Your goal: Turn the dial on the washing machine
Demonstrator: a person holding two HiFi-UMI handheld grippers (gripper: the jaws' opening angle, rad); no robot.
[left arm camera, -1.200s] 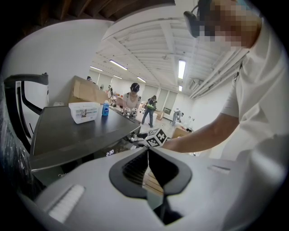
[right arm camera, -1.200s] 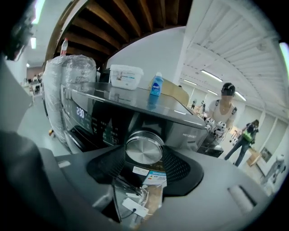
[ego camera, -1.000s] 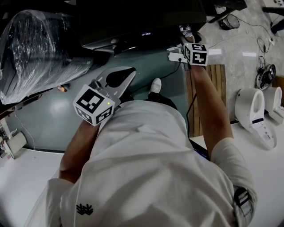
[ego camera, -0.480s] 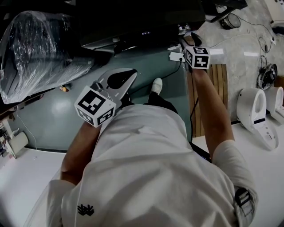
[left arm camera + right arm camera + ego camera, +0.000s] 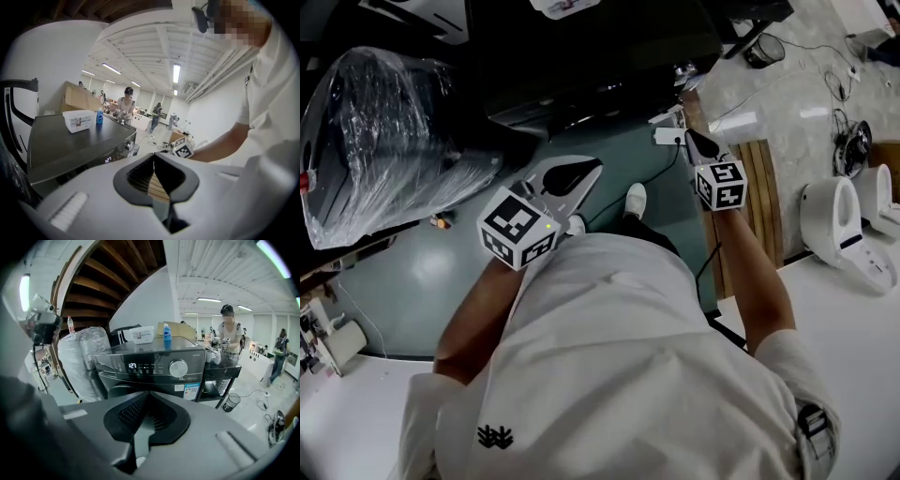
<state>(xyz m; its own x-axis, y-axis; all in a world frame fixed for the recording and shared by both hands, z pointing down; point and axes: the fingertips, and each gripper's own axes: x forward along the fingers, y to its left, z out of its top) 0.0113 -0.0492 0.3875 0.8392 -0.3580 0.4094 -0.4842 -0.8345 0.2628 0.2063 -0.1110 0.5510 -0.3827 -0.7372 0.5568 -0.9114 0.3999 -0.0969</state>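
Note:
The dark washing machine (image 5: 140, 376) stands ahead in the right gripper view, its display lit and its round silver dial (image 5: 178, 368) at the panel's right. My right gripper (image 5: 147, 395) is off the machine, well short of the dial. Its jaws have just been closing and now meet with nothing between them. In the head view this right gripper (image 5: 694, 141) hangs over the floor below the washing machine (image 5: 581, 56). My left gripper (image 5: 584, 172) is held at the left, also shut and empty, away from the machine (image 5: 70, 140).
A plastic-wrapped bundle (image 5: 384, 131) stands left of the machine. On the machine's top are a white box (image 5: 140, 335) and a blue bottle (image 5: 167, 332). Wooden slats (image 5: 764, 187) lie on the floor at the right, and white devices (image 5: 834, 225) sit on a white table. People stand behind.
My right gripper has pulled back from the machine's front toward the person. The left gripper has hardly moved.

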